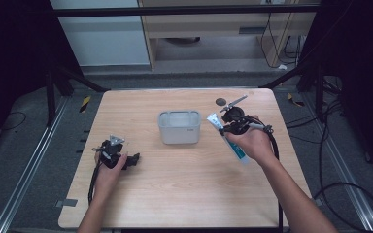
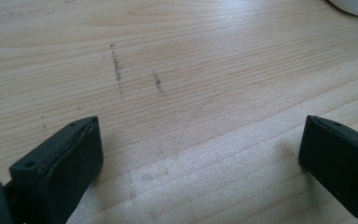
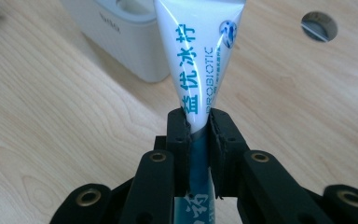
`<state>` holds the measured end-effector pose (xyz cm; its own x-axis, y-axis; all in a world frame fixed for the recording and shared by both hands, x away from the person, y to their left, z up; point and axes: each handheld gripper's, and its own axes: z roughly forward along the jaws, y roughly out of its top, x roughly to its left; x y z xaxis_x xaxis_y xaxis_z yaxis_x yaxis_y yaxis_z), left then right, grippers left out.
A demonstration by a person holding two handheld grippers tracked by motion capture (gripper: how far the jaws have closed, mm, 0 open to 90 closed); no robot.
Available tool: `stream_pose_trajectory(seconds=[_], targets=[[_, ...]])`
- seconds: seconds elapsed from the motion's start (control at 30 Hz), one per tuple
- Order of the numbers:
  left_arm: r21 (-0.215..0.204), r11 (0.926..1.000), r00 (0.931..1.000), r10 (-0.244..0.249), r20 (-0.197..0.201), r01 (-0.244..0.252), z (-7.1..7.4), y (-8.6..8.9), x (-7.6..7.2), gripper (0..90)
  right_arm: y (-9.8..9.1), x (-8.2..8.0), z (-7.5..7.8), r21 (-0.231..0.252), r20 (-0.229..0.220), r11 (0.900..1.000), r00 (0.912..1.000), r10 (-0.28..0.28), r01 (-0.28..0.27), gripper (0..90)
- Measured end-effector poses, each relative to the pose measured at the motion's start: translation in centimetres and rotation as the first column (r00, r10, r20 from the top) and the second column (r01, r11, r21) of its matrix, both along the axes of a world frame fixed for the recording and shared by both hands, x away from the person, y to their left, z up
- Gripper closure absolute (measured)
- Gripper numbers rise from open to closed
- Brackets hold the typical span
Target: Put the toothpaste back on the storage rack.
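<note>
A white and teal toothpaste tube (image 3: 200, 60) is clamped between the jaws of my right gripper (image 3: 199, 122), which is shut on it. From above, the tube (image 1: 238, 153) slants from upper left to lower right above the table, right of a white rectangular container (image 1: 178, 127), and the right gripper (image 1: 227, 130) grips it near its upper end. My left gripper (image 1: 136, 160) rests low on the table's left part. Its jaws stand wide apart over bare wood, so the left gripper (image 2: 200, 154) is open with nothing between its fingers (image 2: 70, 158).
A round hole (image 1: 220, 101) lies in the wooden table (image 1: 184, 194) behind the right gripper. Cables trail from both grippers. Dark floor and metal rails surround the table; a shelf unit stands at the back.
</note>
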<state>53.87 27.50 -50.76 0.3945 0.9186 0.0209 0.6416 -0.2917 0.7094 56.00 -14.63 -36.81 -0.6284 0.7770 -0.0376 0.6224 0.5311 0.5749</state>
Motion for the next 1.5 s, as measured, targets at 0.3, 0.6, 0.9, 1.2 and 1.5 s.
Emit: stream_pose_trajectory(seconds=[0.3, 0.6, 0.9, 1.2, 1.5], targets=[[0.0, 1.0, 1.0, 0.0, 0.0, 0.0, 0.0, 0.0, 0.0, 0.0, 0.4, 0.1, 2.1, 0.051, 0.074, 0.9986, 0.9972, -0.011, 0.008, 79.5], [0.001, 1.0, 1.0, 0.0, -0.001, 0.0, 0.0, 0.0, 0.0, 0.0, 0.9, 0.1, 4.1, 0.103, 0.132, 0.9947, 0.9911, -0.021, 0.007, 79.5], [0.001, 1.0, 1.0, 0.0, 0.0, 0.0, 0.0, 0.0, 0.0, 0.0, 2.4, 0.2, 6.4, 0.144, 0.202, 0.9896, 0.979, -0.03, 0.001, 79.5], [-0.002, 1.0, 1.0, 0.002, 0.001, -0.002, 0.0, 0.0, 0.0, 0.0, 4.0, 0.3, 8.0, 0.198, 0.28, 0.98, 0.9572, -0.074, 0.018, 79.5], [-0.001, 1.0, 1.0, 0.001, 0.002, -0.001, 0.0, 0.0, 0.0, 0.0, 5.3, 0.8, 9.3, 0.257, 0.351, 0.9654, 0.9264, -0.136, 0.044, 79.5]])
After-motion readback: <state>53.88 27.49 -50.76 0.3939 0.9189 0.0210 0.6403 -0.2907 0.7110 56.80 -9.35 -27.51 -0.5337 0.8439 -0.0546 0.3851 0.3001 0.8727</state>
